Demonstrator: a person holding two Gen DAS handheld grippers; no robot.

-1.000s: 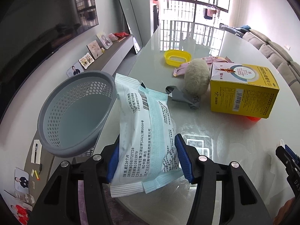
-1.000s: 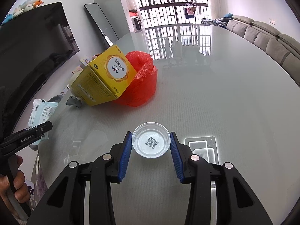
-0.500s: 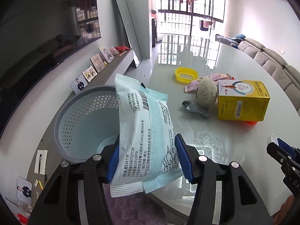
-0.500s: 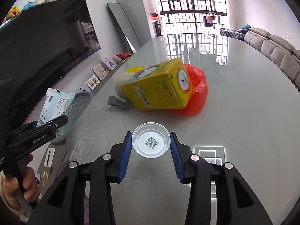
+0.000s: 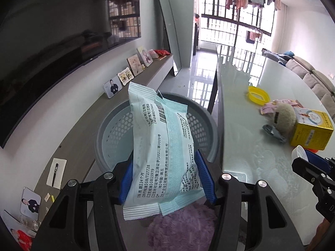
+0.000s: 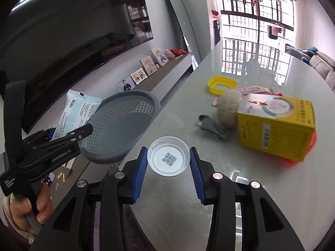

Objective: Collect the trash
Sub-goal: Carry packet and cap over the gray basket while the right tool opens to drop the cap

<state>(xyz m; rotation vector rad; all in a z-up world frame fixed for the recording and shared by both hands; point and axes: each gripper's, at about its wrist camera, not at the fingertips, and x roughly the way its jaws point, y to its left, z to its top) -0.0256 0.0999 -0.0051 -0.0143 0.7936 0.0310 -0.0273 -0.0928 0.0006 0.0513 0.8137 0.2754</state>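
The face-mask packet (image 5: 165, 152), clenched in the left gripper (image 5: 165, 179), now hangs right over the grey perforated basket (image 5: 117, 129); a second ago it sat beside the basket, above the table edge. The right gripper (image 6: 167, 173), grasping a clear round lid (image 6: 168, 158), has swung toward the basket too. The packet hides the basket's floor. Beyond the basket on the glossy table (image 6: 251, 188) lie a yellow box (image 6: 276, 125), a fuzzy ball (image 6: 229, 107), a yellow ring (image 6: 222, 84) and a grey scrap (image 6: 209, 125).
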